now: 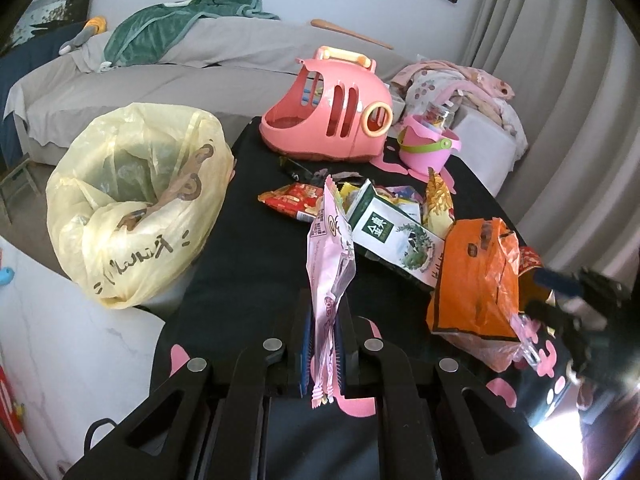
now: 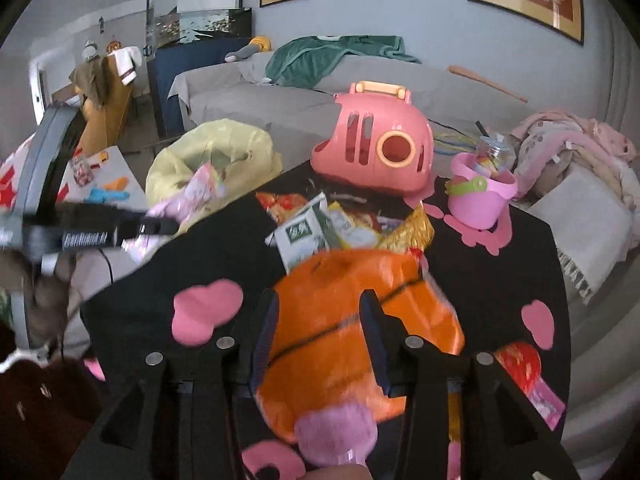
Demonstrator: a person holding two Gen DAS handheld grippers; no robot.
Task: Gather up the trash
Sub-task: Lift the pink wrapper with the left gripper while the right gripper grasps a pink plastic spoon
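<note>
Left wrist view: the left gripper (image 1: 323,344) is clamped on a pink wrapper (image 1: 330,276) above bare black table (image 1: 240,264). The yellow bag (image 1: 136,204) gapes just off the table's left edge.

Right wrist view: the right gripper (image 2: 318,332) stands wide apart around an orange bag (image 2: 352,320), not squeezing it; more trash (image 2: 320,232) lies behind it at mid-table.

Pink wrapper (image 1: 331,280) upright, orange bag (image 1: 476,280) crumpled.

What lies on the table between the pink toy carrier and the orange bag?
In both views, a heap of trash: a white-green carton, a red snack wrapper and a yellow wrapper lie between the pink toy carrier and the orange bag.
</note>
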